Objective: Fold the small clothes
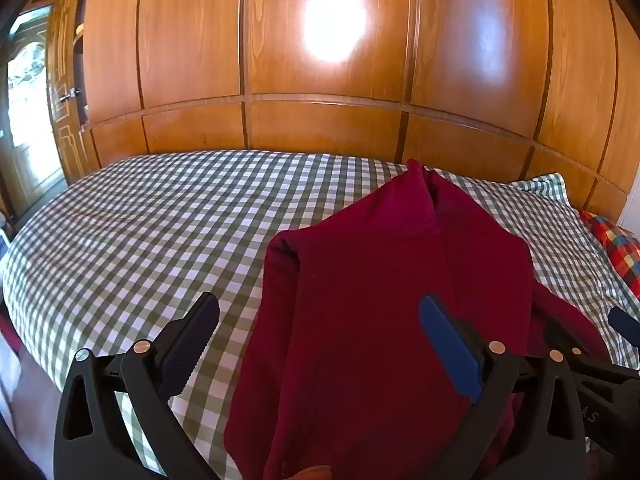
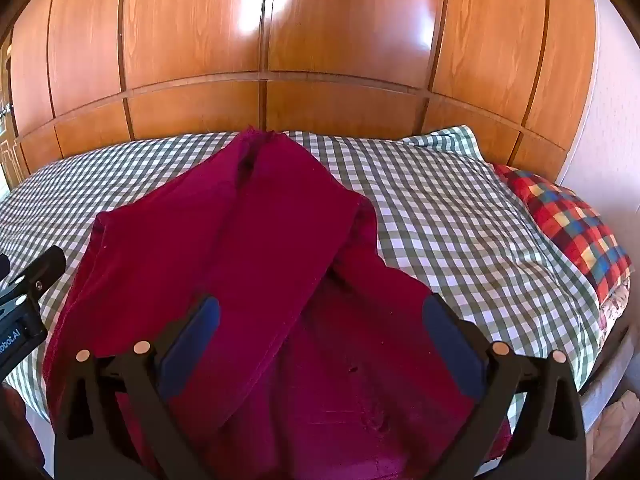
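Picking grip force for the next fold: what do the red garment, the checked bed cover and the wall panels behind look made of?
Red garment: soft matte knit or brushed cotton, probably; it drapes in rounded folds without shine. Checked bed cover: thin woven cloth, likely cotton gingham, lying flat with fine creases. Wall panels: wood or veneer, glossy varnish; grain lines and bright glare show.

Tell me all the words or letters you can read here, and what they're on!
"obot.AI": white letters on the left gripper body, at the right wrist view's left edge; the word's start is cut off.
"A S": faint letters on the right gripper body, in the left wrist view; the rest is unreadable.
Nothing else carries text.
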{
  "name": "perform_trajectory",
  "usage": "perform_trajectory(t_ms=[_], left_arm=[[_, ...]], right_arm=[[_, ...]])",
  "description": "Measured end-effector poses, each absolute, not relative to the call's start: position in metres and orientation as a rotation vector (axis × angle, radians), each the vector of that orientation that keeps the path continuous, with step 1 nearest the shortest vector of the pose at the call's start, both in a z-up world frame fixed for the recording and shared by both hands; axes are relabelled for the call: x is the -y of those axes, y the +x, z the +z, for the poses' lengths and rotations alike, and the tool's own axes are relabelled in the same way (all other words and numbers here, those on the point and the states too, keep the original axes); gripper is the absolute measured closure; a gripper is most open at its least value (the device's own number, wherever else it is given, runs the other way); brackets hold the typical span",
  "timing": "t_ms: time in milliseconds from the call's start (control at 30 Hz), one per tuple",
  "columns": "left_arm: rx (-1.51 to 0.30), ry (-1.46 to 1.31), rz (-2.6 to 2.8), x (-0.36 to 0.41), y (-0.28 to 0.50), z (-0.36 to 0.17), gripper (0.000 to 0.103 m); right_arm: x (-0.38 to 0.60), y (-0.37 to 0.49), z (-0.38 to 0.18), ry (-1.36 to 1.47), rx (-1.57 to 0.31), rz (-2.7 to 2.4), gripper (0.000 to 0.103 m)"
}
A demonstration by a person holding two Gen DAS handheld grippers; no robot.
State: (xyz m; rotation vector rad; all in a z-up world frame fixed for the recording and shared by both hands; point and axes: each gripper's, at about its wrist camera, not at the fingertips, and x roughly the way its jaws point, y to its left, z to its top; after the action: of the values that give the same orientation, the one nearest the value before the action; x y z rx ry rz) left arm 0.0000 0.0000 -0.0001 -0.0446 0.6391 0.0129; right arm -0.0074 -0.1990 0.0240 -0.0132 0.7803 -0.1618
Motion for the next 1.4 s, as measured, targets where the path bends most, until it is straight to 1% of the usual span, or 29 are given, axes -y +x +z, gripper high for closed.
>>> perform_trajectory(t_ms=[167,400,767,1400], left_arm=[[-0.638,-0.039,0.023,-0.001,-0.002,0.002,0.004],[-0.654,-0.057,-0.001,0.001,-0.001,-0.010,0.004],[-0.663,-0.029,-0.042,0.007,-0.004,-0.004,0.004],[-0.616,0.031,-0.086,0.019,-0.016,0.005,0.004]], right_arm=[[0.193,-0.001,0.019,-0.058,-0.812,-0.181,0.002],[0.195,-0.002,0.017,-0.045,-0.804,-0.167,0.002],[0.195,-0.004,0.019,-0.041,-0.799,-0.164,0.002],[0.199,-0.011,0.018,-0.019,-0.796,-0.164,0.002]])
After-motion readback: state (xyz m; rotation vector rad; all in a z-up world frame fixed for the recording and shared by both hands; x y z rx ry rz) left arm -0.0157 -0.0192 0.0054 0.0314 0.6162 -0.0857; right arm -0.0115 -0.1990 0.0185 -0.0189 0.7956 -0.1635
